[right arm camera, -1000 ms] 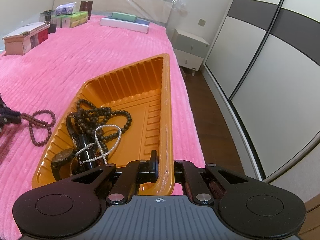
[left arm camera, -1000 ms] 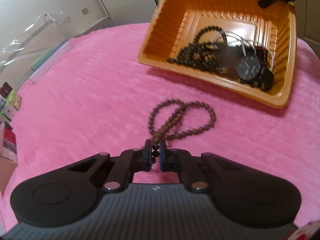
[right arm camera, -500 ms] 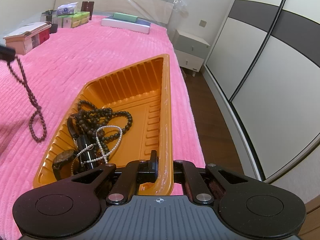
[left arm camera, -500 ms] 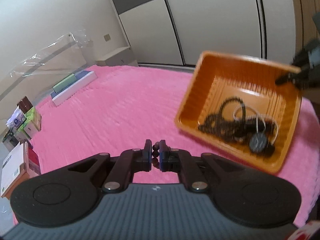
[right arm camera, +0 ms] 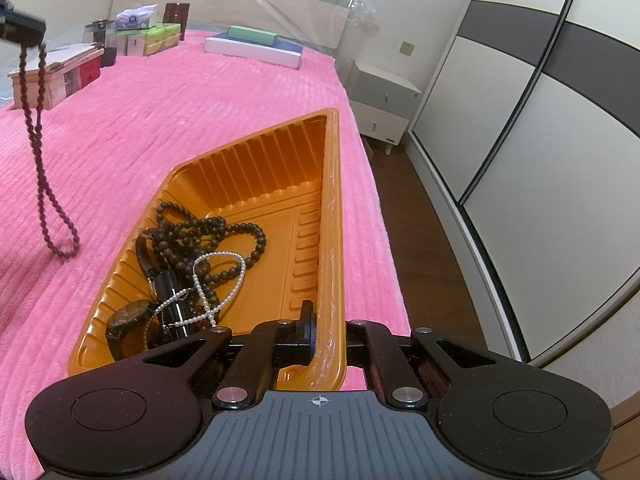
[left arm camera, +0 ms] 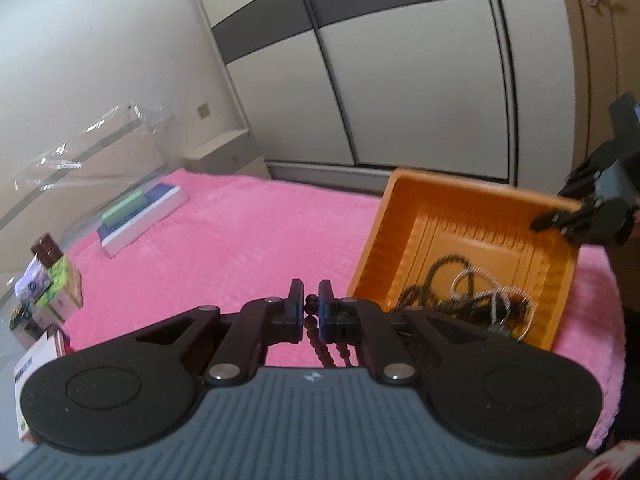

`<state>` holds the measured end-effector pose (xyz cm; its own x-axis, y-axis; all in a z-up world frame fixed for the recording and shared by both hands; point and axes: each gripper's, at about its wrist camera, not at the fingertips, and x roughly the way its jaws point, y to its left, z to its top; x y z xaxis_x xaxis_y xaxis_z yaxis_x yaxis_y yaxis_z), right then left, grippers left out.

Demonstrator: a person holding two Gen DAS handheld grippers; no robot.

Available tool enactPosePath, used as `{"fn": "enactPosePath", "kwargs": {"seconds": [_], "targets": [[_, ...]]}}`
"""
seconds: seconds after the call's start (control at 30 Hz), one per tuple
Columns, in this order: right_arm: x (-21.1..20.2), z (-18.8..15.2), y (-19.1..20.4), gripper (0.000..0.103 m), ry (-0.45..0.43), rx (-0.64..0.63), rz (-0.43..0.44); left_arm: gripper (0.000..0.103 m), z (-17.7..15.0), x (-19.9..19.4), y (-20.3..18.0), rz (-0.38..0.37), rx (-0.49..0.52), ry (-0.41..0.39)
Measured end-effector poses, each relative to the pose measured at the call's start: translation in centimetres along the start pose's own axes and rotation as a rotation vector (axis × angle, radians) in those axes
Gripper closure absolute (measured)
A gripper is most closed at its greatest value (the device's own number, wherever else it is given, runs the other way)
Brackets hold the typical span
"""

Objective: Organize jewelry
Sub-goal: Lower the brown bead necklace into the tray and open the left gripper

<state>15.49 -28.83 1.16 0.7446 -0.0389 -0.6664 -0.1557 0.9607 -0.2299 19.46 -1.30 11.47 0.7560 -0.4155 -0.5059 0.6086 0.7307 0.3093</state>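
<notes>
Pink bed [right arm camera: 168, 128] carries orange tray [right arm camera: 256, 168], boxes [right arm camera: 56, 74].

pink bedspread [right arm camera: 200, 128], boxes [right arm camera: 144, 36], nightstand [right arm camera: 380, 100], wardrobe [left arm camera: 400, 80]

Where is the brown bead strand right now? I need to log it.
The brown bead strand hangs from the shut left gripper, at the right wrist view's left edge, above the pink blanket, left of the orange tray.

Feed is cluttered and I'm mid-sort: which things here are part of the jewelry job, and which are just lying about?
Job: brown beads hanging from left gripper; orange tray gripped by right gripper; in it dark beads, pearls, watch.

Lying about: tissue boxes, flat boxes, nightstand.
</notes>
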Motion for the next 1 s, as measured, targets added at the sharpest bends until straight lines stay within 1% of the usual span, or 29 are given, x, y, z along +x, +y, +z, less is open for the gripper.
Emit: {"fn": "enactPosePath", "kwargs": {"seconds": [0.43, 0.6, 0.77, 1.0], "targets": [[0.1, -0.2, -0.4, 0.098, 0.001, 0.019, 0.011, 0.097, 7.2, -1.5, -3.3, -0.093, 0.029, -0.144], [0.2, -0.3, -0.6, 0.098, 0.0, 0.03, 0.019, 0.097, 9.0, -1.0, -5.0, -0.14, 0.036, -0.172], [0.2, -0.2, -0.5, 0.098, -0.002, 0.036, 0.021, 0.097, 10.0, 0.3, -7.1, -0.195, 0.039, -0.178], [0.2, -0.3, -0.8, 0.098, -0.001, 0.045, 0.027, 0.097, 10.4, 3.0, -9.9, -0.267, 0.053, -0.13]]}}
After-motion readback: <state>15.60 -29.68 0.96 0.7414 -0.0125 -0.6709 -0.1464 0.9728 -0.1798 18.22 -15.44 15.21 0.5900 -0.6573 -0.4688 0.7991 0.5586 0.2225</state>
